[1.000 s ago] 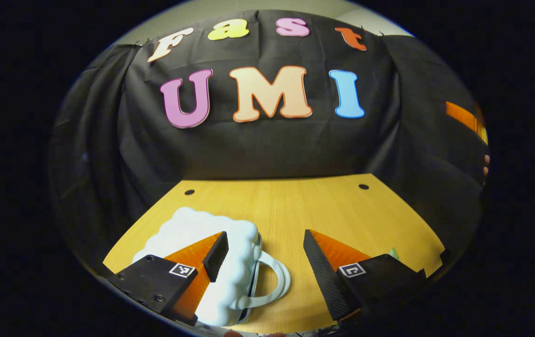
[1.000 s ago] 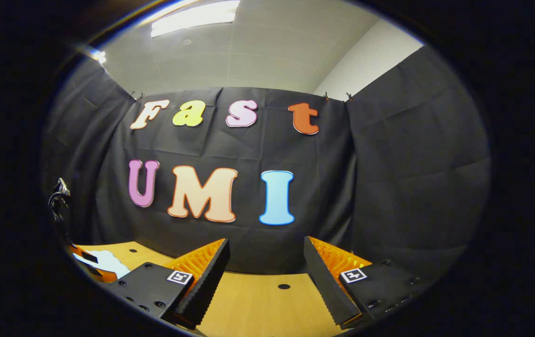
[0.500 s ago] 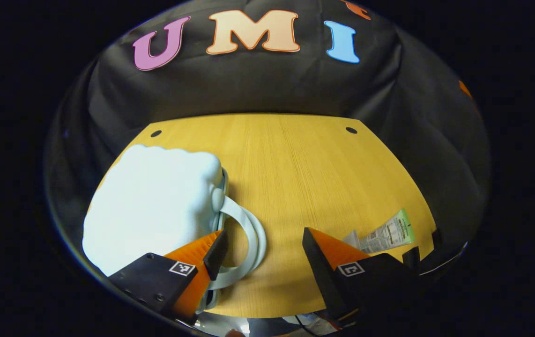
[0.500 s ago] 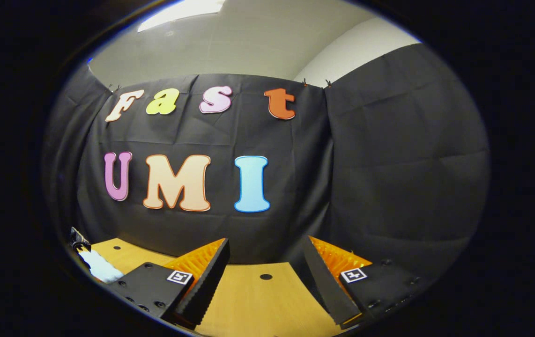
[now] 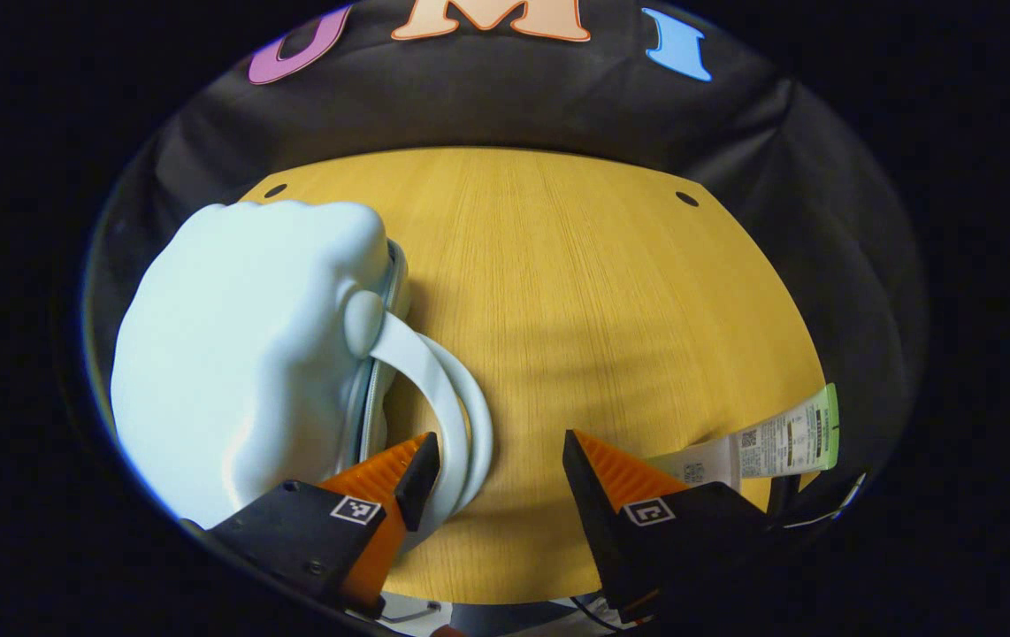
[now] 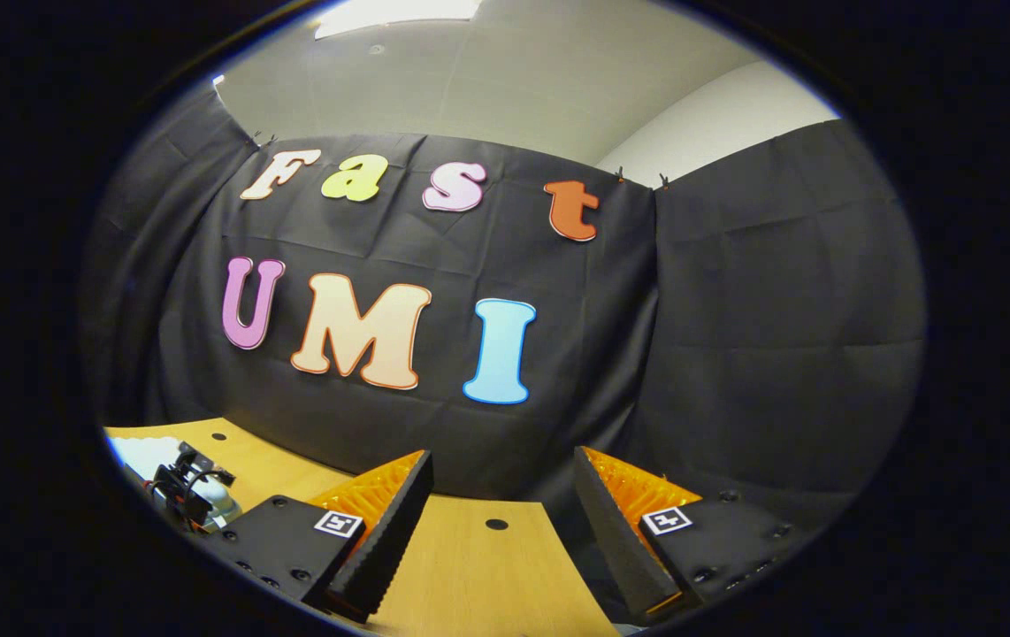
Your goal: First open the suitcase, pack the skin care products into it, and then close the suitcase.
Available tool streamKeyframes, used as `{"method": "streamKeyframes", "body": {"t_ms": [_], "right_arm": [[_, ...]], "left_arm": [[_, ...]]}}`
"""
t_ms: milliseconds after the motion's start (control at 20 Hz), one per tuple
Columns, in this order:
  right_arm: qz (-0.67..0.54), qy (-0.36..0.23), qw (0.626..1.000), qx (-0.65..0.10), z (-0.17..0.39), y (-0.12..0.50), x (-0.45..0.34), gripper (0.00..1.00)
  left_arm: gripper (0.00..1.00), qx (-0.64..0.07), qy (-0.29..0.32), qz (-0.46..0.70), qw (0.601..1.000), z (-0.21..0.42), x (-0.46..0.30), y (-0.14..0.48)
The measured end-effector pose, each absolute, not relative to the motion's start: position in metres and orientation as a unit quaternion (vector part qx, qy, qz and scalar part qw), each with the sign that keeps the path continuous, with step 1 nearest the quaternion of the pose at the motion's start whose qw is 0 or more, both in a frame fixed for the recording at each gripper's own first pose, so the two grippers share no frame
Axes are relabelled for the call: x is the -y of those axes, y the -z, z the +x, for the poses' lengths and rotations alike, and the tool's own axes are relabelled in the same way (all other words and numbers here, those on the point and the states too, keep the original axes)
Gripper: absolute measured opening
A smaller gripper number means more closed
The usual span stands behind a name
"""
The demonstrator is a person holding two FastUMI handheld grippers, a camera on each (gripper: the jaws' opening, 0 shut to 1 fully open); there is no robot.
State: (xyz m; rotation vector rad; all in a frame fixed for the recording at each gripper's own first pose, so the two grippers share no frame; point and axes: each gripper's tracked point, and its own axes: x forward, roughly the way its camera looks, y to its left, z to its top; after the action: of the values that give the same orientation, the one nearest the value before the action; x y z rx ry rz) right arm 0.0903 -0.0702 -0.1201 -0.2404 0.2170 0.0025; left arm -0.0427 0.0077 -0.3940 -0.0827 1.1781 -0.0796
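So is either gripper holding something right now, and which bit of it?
Nothing is held. The left gripper is open, one finger beside the suitcase handle, not pinching it. The right gripper is open over the table.

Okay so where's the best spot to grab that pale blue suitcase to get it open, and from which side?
Probably the looped handle on the suitcase, which lies flat on the table with that edge facing the left gripper. It sticks out clear of the puffy shell, so an open gripper can come from the handle side. The zip seam beside it looks too thin.
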Motion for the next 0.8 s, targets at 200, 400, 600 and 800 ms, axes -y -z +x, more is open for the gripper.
{"method": "streamKeyframes", "body": {"t_ms": [200, 400, 600, 800], "right_arm": [[-0.118, -0.011, 0.986, -0.113, 0.081, 0.127, 0.063, 0.98], [-0.111, -0.011, 0.987, -0.119, 0.077, 0.130, 0.065, 0.98], [-0.099, -0.005, 0.988, -0.119, 0.075, 0.131, 0.069, 0.98], [-0.089, -0.007, 0.989, -0.121, 0.069, 0.136, 0.067, 0.98]], "left_arm": [[0.69, -0.566, 0.023, -0.027, 0.824, -0.046, -0.019, 0.398], [0.27, -0.566, 0.015, -0.034, 0.823, -0.047, -0.030, 0.395], [0.13, -0.568, 0.033, -0.066, 0.820, -0.045, -0.026, 0.387], [0.06, -0.582, 0.046, -0.076, 0.808, -0.046, -0.024, 0.387]]}}
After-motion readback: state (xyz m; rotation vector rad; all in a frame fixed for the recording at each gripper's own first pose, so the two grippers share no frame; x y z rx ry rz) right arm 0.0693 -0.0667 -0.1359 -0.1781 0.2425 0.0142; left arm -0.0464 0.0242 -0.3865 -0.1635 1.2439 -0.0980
